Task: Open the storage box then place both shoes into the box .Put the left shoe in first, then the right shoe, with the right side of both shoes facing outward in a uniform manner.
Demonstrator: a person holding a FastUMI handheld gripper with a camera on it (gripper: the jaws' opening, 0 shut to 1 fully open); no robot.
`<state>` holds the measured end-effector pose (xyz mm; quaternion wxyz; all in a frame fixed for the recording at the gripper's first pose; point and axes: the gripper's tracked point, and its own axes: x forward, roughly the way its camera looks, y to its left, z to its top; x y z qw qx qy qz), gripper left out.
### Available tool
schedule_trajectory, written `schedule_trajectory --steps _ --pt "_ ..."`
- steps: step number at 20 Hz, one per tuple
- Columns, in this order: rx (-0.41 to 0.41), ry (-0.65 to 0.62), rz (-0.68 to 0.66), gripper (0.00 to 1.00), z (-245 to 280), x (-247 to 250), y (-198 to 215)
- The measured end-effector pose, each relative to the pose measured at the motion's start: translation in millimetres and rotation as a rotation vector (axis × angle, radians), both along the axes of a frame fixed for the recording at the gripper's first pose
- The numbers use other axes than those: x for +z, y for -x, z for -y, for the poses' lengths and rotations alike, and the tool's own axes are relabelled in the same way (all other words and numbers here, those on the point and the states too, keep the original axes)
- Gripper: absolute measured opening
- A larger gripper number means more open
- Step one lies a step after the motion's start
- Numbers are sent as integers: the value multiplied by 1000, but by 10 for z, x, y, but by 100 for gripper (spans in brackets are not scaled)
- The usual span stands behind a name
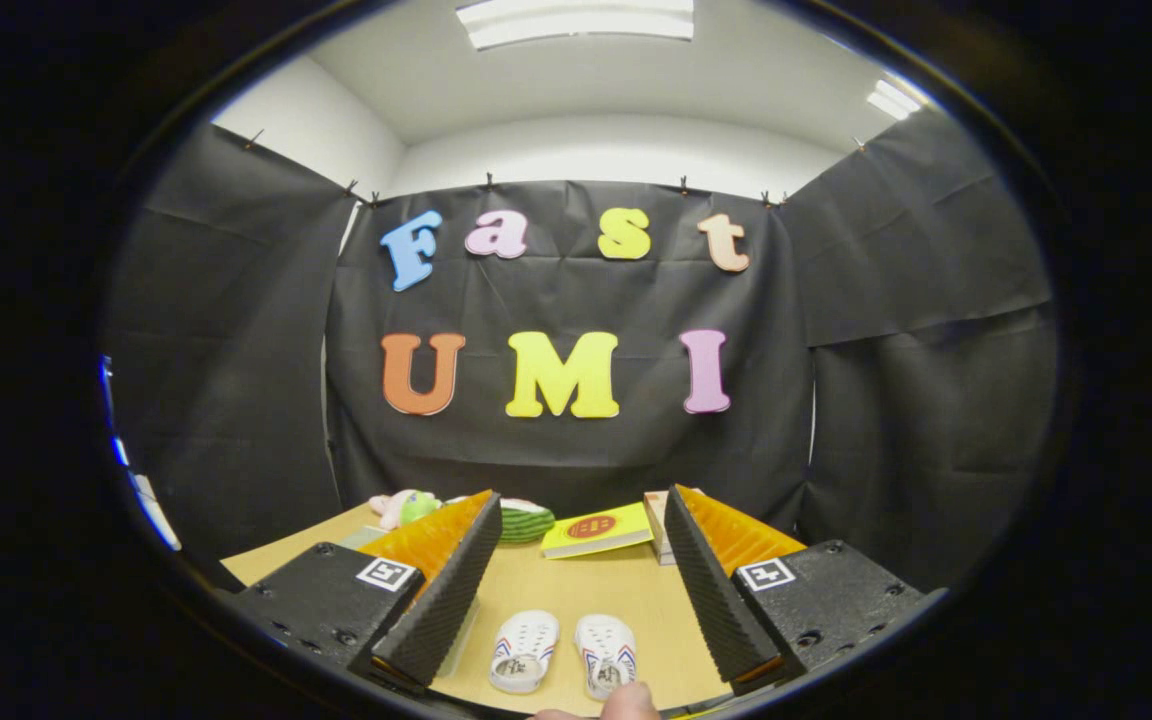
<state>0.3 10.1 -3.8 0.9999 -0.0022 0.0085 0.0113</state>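
Observation:
Two small white shoes lie side by side on the wooden table (pixel 576 590), soles down, seen from above. The left one (pixel 524 650) and the right one (pixel 606 652) both sit between my two fingers, below and just ahead of the tips. My gripper (pixel 581 520) is open, held above the table with nothing between its fingers. A clear edge, perhaps of the storage box (pixel 461 640), peeks out beside the left finger (pixel 446 590); I cannot tell what it is.
A yellow book (pixel 598 530) lies at the far side of the table. A green striped plush (pixel 526 522) and a pink and green toy (pixel 401 507) sit beyond the left finger. A small box (pixel 658 525) stands beside the book. A person's fingertip (pixel 628 703) shows by the shoes.

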Motion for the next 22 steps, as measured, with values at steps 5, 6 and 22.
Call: schedule_trajectory --steps 5,6,22 --pt "11 -12 -30 100 -40 -68 -51" --pt "15 -16 -36 100 -41 -81 -63" --pt "82 -22 -83 100 -239 -192 -150"
